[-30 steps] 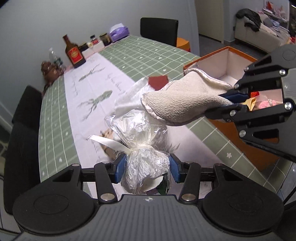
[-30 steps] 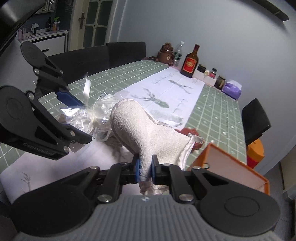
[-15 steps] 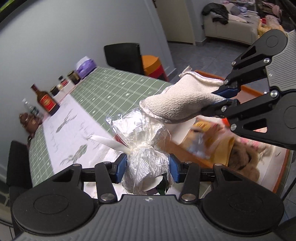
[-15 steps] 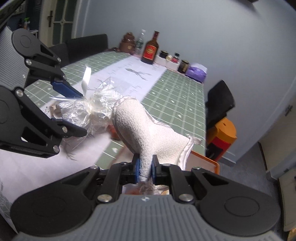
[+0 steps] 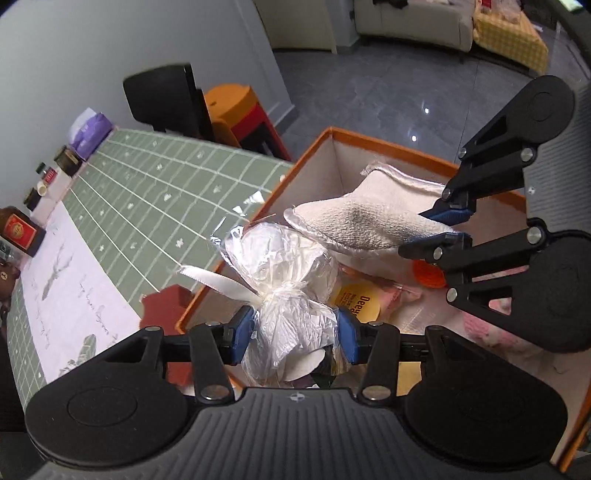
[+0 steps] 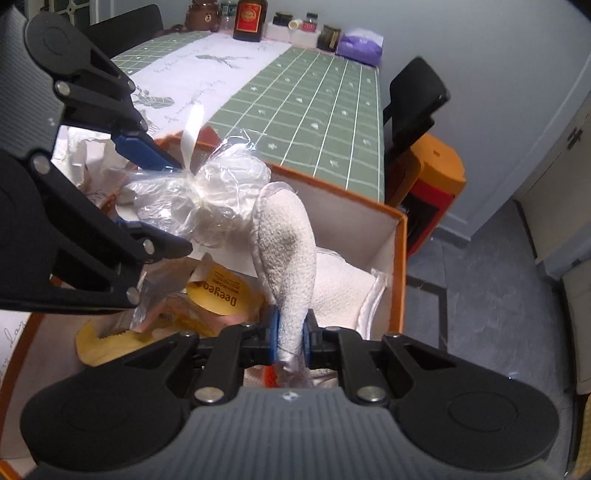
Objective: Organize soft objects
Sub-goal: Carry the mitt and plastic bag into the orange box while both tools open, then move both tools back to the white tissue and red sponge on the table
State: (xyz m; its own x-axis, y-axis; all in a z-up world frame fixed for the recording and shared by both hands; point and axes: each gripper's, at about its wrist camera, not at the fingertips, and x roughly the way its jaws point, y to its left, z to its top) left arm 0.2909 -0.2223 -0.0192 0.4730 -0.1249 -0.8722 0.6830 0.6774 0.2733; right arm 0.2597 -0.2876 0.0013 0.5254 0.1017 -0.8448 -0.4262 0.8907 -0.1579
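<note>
Crinkled clear plastic fills the left gripper (image 5: 295, 330): its blue pads pinch a small cellophane bundle (image 5: 288, 280) tied with a white ribbon (image 5: 218, 280), held above the near edge of the orange box (image 5: 388, 146). Just to the right of it, the right gripper (image 6: 290, 334) is pressed together on the narrow end of a cream terry mitt (image 6: 288, 251), which stretches forward from the gripper over the open box, its far tip almost touching the bundle. Below both grippers, inside the box, lie a yellow packet with printed lettering (image 6: 218, 291), a folded white towel (image 6: 347, 284) and something pink (image 5: 491, 325). Beyond the box the green checked worktop (image 6: 314, 99) runs away to a brown bottle (image 6: 252, 19) and small jars.
</note>
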